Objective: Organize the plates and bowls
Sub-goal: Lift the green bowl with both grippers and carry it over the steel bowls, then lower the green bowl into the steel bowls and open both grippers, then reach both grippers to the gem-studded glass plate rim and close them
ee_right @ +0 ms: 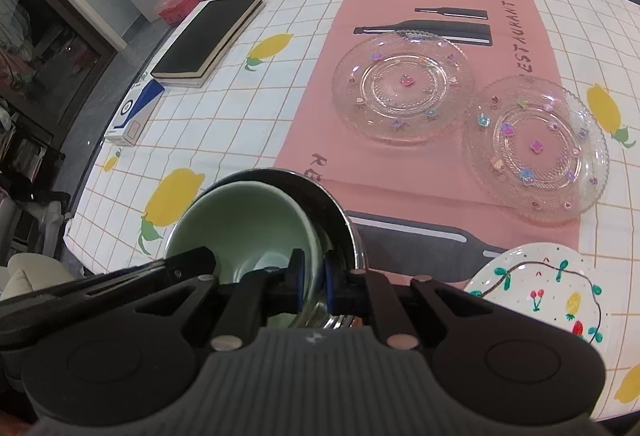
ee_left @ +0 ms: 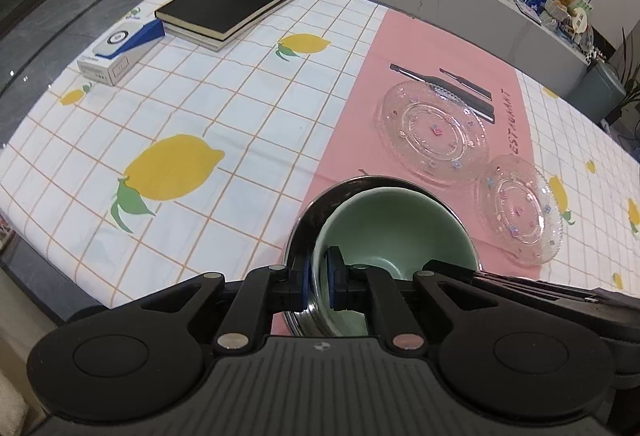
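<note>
I've got my left fingers [ee_left: 317, 286] pinched tight on the rims at nine o'clock and my right fingers [ee_right: 313, 286] clamped across at three, both squeezing the green bowl [ee_left: 394, 232] and the steel bowl [ee_left: 298, 236] it nests in. The pair hangs over the pink mat [ee_left: 352, 116] at the desk's [ee_left: 240, 116] near edge. Ceramic inside polished metal: stiff, weighty, and slick where the two walls meet, so I reckon the inner one could slip. The two glass plates [ee_right: 404, 88] at one o'clock look brittle; take those by the rim, gently. The painted plate [ee_right: 540, 296] sits at four.
</note>
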Available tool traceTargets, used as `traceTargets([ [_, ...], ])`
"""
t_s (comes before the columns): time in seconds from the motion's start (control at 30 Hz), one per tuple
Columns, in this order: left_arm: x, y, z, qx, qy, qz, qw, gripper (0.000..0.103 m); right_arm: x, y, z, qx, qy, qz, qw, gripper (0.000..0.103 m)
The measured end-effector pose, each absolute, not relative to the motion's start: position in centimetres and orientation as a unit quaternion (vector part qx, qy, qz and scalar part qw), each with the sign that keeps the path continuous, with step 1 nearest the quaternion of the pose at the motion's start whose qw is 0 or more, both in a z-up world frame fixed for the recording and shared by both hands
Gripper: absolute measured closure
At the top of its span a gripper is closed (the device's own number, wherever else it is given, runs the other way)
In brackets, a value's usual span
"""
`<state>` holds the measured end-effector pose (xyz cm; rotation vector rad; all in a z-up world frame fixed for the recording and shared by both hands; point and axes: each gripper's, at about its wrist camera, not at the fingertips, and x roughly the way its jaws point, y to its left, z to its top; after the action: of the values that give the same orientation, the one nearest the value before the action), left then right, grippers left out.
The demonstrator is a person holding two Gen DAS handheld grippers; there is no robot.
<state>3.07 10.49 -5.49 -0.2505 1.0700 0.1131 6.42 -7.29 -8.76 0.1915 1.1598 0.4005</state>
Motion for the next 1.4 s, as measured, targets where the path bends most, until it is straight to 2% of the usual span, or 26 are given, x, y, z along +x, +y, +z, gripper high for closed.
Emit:
traceTargets([
  [0.23,3.2,10.4,-5.1,-0.107,0.503,0.056,0.856,0.093,6.5,-7.3,-8.3,0.083,0.537,0.188,0.818,0.087],
  [0.43,2.9,10.2,-4.4,-0.101,0.494,0.059,0.861,0.093,6.2,-7.6,-7.6,0.082,0.528,0.19,0.824,0.085],
  [0.7,1.8,9.4,-2.1,-0.086,0.444,0.05,0.891,0.077,4.4,-9.6,-4.9,0.082,0.471,0.199,0.856,0.074],
  [0.93,1.9,6.0,0.6,-0.084,0.396,-0.015,0.914,0.072,3.9,-14.2,-3.9,0.119,0.446,0.162,0.872,0.072],
  [1.4,4.9,-2.4,-2.5,-0.1,0.425,-0.086,0.895,0.071,3.9,-24.4,-6.4,0.179,0.453,0.061,0.871,0.071],
])
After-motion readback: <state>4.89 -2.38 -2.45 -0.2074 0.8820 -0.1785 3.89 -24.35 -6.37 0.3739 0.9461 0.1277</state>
